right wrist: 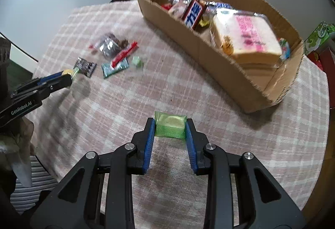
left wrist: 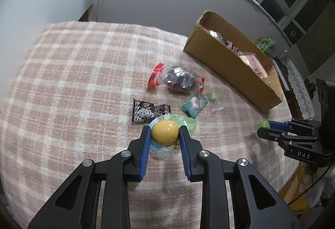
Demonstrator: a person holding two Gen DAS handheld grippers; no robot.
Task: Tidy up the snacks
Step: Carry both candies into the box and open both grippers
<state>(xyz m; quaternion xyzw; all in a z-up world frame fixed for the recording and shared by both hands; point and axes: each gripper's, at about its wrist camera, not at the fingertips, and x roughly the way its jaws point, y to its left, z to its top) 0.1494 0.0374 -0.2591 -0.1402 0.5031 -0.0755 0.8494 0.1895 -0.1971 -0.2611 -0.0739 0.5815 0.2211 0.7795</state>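
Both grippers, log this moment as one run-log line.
left gripper: shut on yellow jelly cup | right gripper: shut on green packet | cardboard box: partly filled

The cardboard box (right wrist: 219,57) stands on the table (right wrist: 125,103) along its far right edge, with snacks inside. Loose snack packets (right wrist: 114,61) lie on the table to the left of the box.

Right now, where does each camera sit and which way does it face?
Left wrist: on the left gripper, looking down its fingers at a yellow jelly cup pinched above the plaid cloth.
Right wrist: on the right gripper, fingers pinching a green packet, cardboard box ahead.
Shared: box, loose snacks, each other's gripper.
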